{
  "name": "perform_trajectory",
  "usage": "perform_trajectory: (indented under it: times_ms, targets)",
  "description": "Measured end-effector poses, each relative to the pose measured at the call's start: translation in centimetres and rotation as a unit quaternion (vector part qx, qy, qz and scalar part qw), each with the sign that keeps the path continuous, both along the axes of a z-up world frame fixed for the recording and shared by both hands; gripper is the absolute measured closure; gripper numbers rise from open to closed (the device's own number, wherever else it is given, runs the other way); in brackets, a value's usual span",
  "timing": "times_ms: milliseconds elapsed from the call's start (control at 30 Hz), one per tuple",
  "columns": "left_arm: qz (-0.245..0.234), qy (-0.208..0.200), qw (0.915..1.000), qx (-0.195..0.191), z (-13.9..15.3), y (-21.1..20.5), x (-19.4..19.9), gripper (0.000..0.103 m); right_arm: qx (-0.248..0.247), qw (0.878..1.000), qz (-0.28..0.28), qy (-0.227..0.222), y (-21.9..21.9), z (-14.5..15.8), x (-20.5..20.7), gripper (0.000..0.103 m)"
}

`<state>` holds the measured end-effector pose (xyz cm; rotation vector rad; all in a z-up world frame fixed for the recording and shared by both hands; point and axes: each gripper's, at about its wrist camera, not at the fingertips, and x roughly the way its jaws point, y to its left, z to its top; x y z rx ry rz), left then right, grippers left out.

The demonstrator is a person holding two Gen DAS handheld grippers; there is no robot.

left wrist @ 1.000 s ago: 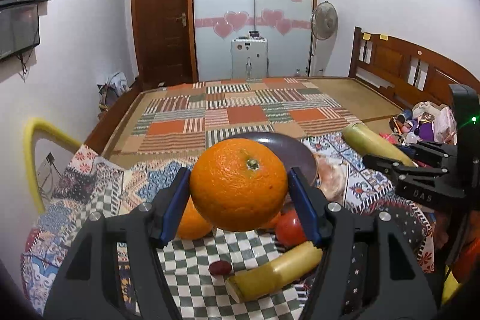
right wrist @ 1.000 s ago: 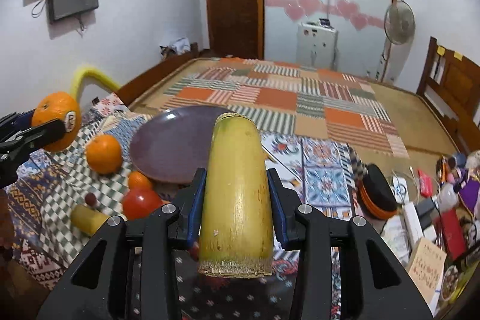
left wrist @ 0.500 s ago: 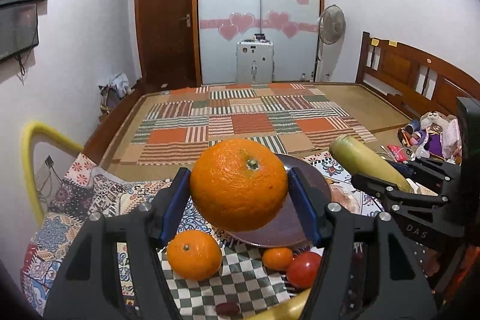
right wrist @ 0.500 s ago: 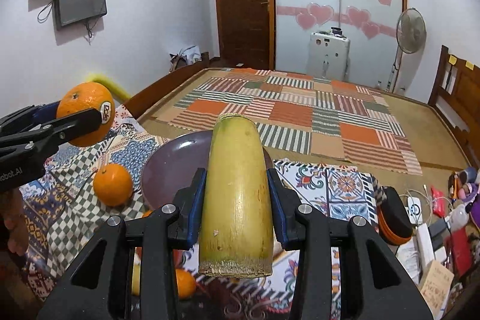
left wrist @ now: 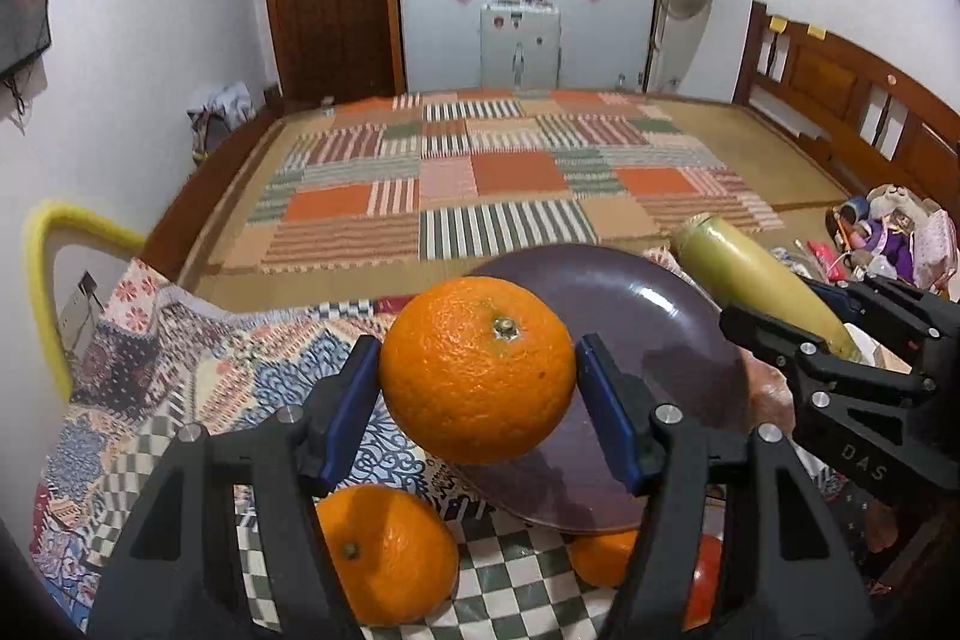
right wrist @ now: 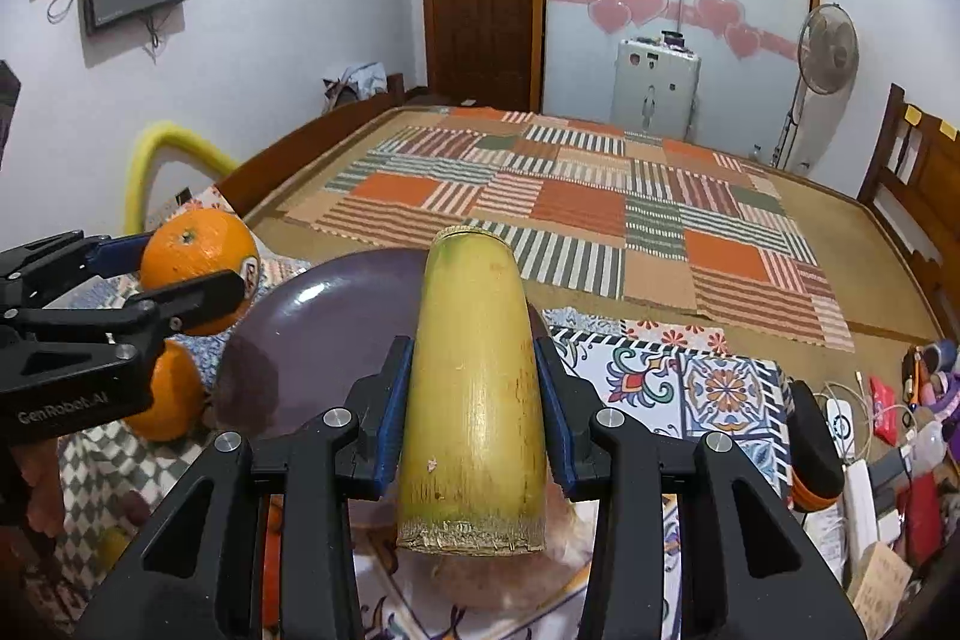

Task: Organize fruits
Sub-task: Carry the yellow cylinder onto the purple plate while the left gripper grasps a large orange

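Note:
My left gripper (left wrist: pixel 477 403) is shut on a large orange (left wrist: pixel 477 370) and holds it in the air at the near left edge of a dark purple plate (left wrist: pixel 654 334). My right gripper (right wrist: pixel 474 403) is shut on a yellow-green sugarcane piece (right wrist: pixel 474 388) above the plate's (right wrist: pixel 324 334) right side. The left gripper and orange (right wrist: pixel 198 268) show at the left of the right wrist view. The right gripper and the cane (left wrist: pixel 762 292) show at the right of the left wrist view.
A second orange (left wrist: pixel 384 559), a small orange (left wrist: pixel 603 556) and a red tomato (left wrist: pixel 705 586) lie on the checked cloth below the plate. Cluttered small items (right wrist: pixel 870 460) lie at the right. A patchwork mat (left wrist: pixel 480 190) covers the bed beyond.
Both grippers have risen and moved forward toward the plate with their loads. The fruits on the cloth have slid lower in both views.

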<state>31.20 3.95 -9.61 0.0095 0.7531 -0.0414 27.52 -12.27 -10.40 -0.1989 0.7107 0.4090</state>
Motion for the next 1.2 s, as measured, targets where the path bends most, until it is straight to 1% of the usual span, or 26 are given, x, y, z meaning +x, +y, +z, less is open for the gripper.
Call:
perform_trajectory:
  times_ms: [200, 500, 700, 767, 900, 1000, 1067, 1133, 1167, 1200]
  targets:
    - [-0.01, 0.043, 0.9989, 0.012, -2.4, -0.2, 1.9, 0.038, -0.03, 0.999, 0.002, 0.018, 1.0, -1.1, 1.2, 0.067]
    - [-0.024, 0.07, 0.9972, 0.011, -3.8, -0.3, 3.0, 0.038, -0.053, 0.998, 0.009, 0.037, 1.9, -1.8, 1.8, 0.067]
    - [-0.027, 0.068, 0.997, 0.024, -4.0, -0.8, 3.1, 0.037, -0.058, 0.997, 0.01, 0.045, 2.2, -2.1, 2.2, 0.067]
    - [-0.025, 0.068, 0.9971, 0.023, -4.0, -0.8, 3.1, 0.037, -0.053, 0.997, 0.01, 0.053, 2.1, -2.3, 2.3, 0.067]
    - [-0.023, 0.07, 0.9971, 0.016, -4.0, -0.7, 3.1, 0.036, -0.052, 0.997, 0.011, 0.055, 2.2, -2.2, 2.4, 0.067]
    - [-0.022, 0.071, 0.9972, 0.009, -4.0, -0.4, 3.0, 0.036, -0.052, 0.998, 0.013, 0.04, 2.3, -1.6, 1.8, 0.067]
    - [-0.024, 0.067, 0.9974, 0.01, -3.8, -0.6, 2.7, 0.036, -0.053, 0.998, 0.02, 0.03, 2.4, -1.0, 1.3, 0.065]
    - [-0.028, 0.053, 0.9981, 0.012, -3.3, -0.6, 2.1, 0.03, -0.055, 0.998, 0.02, 0.02, 2.4, -0.6, 0.7, 0.057]
    - [-0.028, 0.042, 0.9986, 0.016, -2.9, -0.7, 1.7, 0.029, -0.057, 0.998, 0.02, 0.015, 2.4, -0.4, 0.4, 0.057]
    - [-0.028, 0.035, 0.9988, 0.018, -2.5, -0.7, 1.4, 0.025, -0.059, 0.998, 0.02, 0.011, 2.3, -0.3, 0.2, 0.056]
